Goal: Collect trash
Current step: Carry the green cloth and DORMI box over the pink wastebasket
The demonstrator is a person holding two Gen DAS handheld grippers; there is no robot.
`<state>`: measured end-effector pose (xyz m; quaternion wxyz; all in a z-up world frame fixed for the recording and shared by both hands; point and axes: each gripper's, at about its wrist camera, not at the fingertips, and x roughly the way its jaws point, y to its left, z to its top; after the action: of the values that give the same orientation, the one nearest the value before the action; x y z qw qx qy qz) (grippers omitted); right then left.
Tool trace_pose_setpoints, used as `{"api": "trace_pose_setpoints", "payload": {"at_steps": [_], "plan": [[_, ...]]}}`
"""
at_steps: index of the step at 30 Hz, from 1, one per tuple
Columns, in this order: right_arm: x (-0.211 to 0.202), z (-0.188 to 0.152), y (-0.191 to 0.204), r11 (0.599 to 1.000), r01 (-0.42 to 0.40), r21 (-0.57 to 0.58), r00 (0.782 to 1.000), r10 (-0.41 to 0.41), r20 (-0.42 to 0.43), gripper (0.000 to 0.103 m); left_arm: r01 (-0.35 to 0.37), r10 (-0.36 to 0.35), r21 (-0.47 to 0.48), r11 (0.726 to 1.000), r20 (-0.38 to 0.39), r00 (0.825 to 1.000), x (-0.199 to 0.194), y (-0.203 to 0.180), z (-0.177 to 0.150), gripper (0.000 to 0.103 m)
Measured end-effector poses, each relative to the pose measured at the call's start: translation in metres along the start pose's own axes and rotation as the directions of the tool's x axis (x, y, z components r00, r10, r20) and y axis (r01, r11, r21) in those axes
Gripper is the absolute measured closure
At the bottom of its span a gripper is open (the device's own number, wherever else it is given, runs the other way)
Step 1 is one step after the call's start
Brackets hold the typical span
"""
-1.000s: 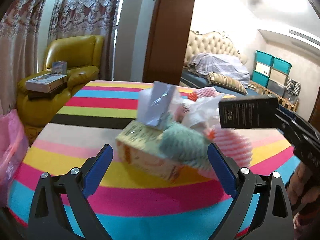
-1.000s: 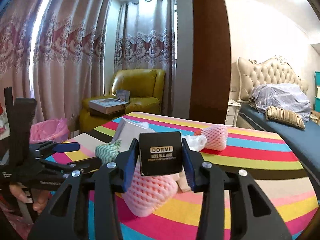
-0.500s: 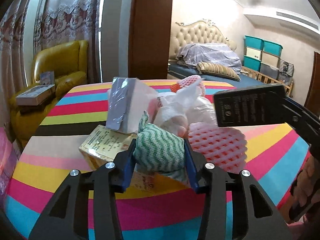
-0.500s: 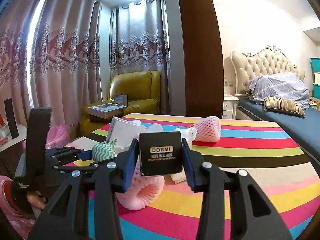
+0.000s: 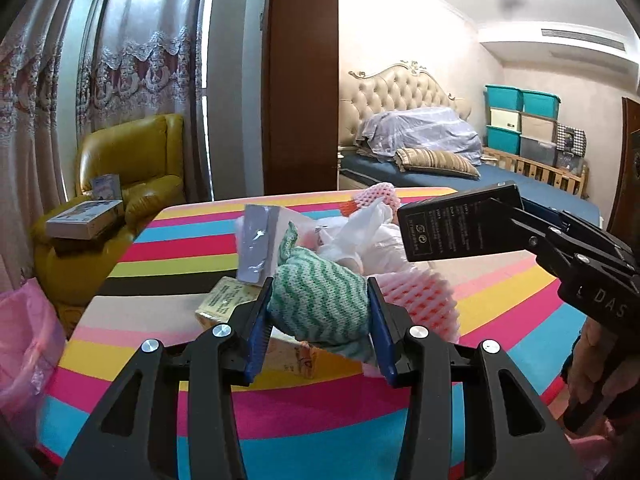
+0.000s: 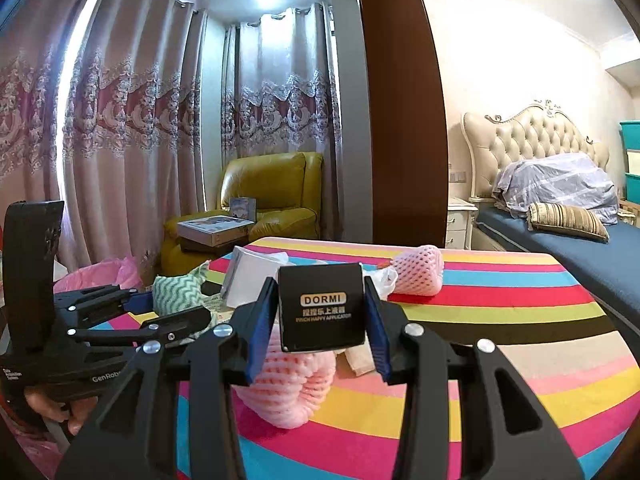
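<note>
My left gripper (image 5: 318,316) is shut on a green-and-white wavy-patterned cloth (image 5: 320,304) and holds it above the striped table (image 5: 320,420); the cloth also shows in the right wrist view (image 6: 176,294). My right gripper (image 6: 320,320) is shut on a black DORMI box (image 6: 322,308), held above the table; the box also shows in the left wrist view (image 5: 460,226). On the table lie a pink foam net (image 6: 288,384), a second pink foam net (image 6: 418,276), a white plastic bag (image 5: 360,232), a grey-white box (image 5: 260,244) and a yellow carton (image 5: 228,304).
A bin with a pink bag (image 5: 24,344) stands left of the table, also in the right wrist view (image 6: 100,276). A yellow armchair (image 6: 272,196) with boxes stands behind. A brown pillar (image 5: 300,80) and a bed (image 5: 440,160) lie beyond the table.
My left gripper closed on the green cloth and has lifted it off the yellow carton. My right gripper has kept the black box and risen slightly.
</note>
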<state>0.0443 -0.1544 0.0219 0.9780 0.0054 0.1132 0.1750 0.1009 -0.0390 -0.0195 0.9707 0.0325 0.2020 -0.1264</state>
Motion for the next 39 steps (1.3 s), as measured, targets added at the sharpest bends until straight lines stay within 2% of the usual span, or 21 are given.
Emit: {"api": "trace_pose_setpoints", "payload": {"at_steps": [13,26,39], "plan": [[-0.002,0.001,0.028,0.996,-0.08,-0.046,0.997,0.079,-0.008,0.062,-0.13,0.13,0.012,0.991,0.014,0.991,-0.033,0.024,-0.013,0.062],[0.01,0.002,0.07,0.977,-0.182,-0.116,0.983,0.176,-0.06,0.062,-0.234,0.234,-0.045,0.971,-0.003,0.972,-0.056,0.069,-0.024,0.062],[0.049,0.015,0.129,0.934,-0.321,-0.16,0.944,0.301,-0.134,0.062,-0.363,0.365,-0.107,0.926,-0.007,0.931,-0.078,0.12,-0.024,0.061]]}}
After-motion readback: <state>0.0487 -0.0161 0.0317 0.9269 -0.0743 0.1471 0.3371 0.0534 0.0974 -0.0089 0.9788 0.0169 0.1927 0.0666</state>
